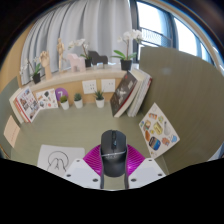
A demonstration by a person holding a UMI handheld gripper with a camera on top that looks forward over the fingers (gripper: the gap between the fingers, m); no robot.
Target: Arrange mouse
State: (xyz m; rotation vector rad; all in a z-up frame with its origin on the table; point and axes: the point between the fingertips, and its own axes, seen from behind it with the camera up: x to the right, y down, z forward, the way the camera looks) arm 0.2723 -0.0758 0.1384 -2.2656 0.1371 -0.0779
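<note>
A black computer mouse [112,152] sits between my two fingers, its wheel end pointing away from me. The magenta pads [93,157] press against both of its sides. My gripper [112,160] is shut on the mouse and holds it over the olive-grey desk [85,125]. I cannot tell whether the mouse touches the desk.
A white sheet with a drawing [60,157] lies just left of the fingers. An open picture book [158,130] lies to the right. Books [130,92] lean ahead at the right, another [28,103] at the left. Small potted plants [80,99] line the shelf beyond.
</note>
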